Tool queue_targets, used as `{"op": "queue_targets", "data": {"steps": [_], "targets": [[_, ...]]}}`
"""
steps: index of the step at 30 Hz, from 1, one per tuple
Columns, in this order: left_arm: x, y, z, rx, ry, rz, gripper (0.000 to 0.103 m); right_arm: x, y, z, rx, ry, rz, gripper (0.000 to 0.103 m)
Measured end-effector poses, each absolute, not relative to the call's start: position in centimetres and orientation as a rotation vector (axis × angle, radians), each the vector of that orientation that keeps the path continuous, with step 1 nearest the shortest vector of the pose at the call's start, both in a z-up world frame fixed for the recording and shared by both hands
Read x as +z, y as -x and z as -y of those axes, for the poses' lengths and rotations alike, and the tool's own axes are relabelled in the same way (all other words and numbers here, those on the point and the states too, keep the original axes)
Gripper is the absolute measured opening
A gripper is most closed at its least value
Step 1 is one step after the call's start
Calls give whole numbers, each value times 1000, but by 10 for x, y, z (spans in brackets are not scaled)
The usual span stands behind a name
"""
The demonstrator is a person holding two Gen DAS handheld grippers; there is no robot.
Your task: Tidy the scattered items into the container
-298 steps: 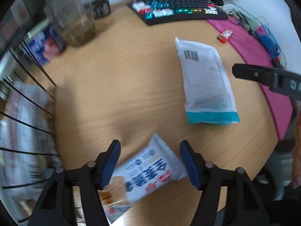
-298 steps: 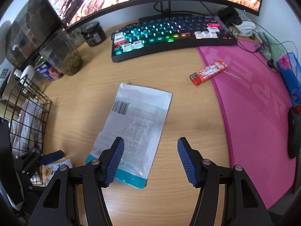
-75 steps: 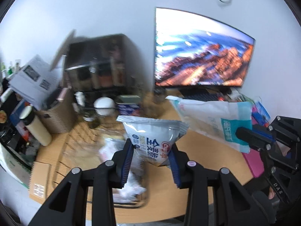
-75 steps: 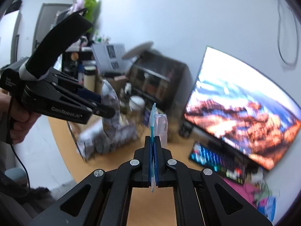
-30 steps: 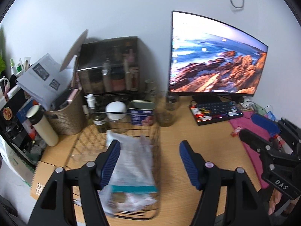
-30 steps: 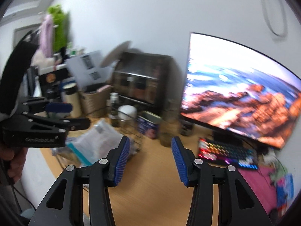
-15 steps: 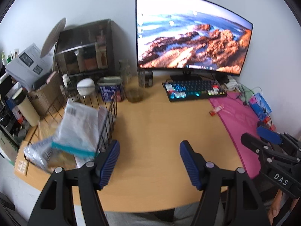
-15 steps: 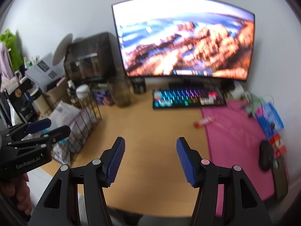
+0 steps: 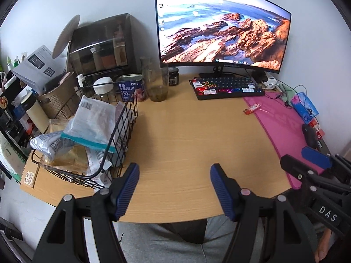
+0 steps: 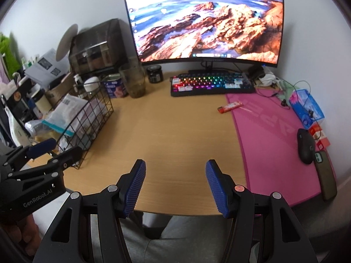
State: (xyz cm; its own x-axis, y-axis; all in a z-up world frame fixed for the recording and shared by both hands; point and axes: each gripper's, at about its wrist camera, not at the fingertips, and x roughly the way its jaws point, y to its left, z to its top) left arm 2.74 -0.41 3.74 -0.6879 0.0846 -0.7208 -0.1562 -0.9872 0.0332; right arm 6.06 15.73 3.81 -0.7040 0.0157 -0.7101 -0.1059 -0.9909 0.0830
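Both tools are held over the worktop with jaws apart, nothing between them. The left tool is marked "GenRobot.AI" in the right view; the right tool is marked "DAS" in the left view. The pouch with a barcode label lies on packets in the wire basket. "30" is read on a tin.

Bright even light, fisheye edges, sharp focus
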Motion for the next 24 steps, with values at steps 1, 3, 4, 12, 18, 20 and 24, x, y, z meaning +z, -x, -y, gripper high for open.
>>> {"op": "queue_targets", "data": {"steps": [1, 3, 4, 12, 18, 20, 24], "targets": [[38, -27, 5, 2769, 1171, -138, 73, 39, -61, -157, 2836, 1177, -185, 57], [40, -27, 6, 2773, 1166, -135, 73, 41, -59, -156, 2837, 1176, -184, 57], [41, -27, 7, 2774, 1165, -132, 73, 42, -58, -156, 2839, 1173, -185, 57], [40, -25, 5, 2765, 1173, -133, 73, 41, -56, -157, 2835, 1183, -192, 57], [41, -26, 4, 2759, 1173, -135, 74, 42, -56, -159, 2835, 1176, -194, 57], [41, -26, 4, 2760, 1175, -136, 74, 42, -57, -159, 2836, 1177, -195, 57], [41, -26, 3, 2758, 1178, -137, 74, 42, -57, -159, 2837, 1177, -191, 57]]}}
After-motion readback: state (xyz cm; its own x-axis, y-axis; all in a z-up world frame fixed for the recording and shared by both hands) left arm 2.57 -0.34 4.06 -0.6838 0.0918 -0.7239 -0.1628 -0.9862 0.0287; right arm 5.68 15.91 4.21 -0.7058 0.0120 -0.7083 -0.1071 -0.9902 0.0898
